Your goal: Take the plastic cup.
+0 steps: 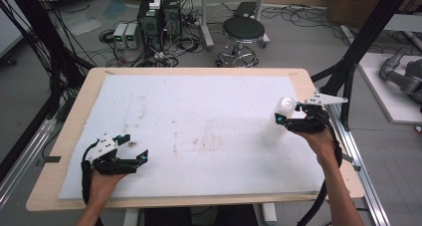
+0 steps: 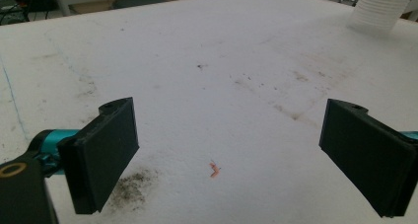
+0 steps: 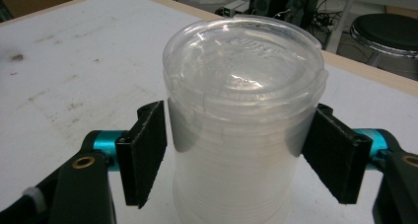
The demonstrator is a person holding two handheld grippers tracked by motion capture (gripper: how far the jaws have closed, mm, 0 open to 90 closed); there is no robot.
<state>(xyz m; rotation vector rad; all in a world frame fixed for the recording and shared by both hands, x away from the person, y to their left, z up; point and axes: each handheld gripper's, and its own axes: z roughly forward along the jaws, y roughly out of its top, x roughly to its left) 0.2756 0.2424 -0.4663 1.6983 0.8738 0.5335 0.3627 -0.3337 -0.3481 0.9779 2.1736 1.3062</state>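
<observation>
Stacked clear cups point(image 3: 244, 135) are standing upright on the white mat point(image 1: 199, 116), nested; the right gripper point(image 3: 241, 150) is pinching them, the left gripper point(image 2: 231, 155) is spreading wide.

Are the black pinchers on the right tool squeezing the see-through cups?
Touching. The right gripper view shows the right tool with both black pads pressed against the sides of the stack of clear cups, no gap showing.

I see open white foam mat point(image 1: 199, 131) between my grippers, free to cross; the one obstacle is the stack of clear plastic cups point(image 1: 276, 121) near its right edge.
</observation>
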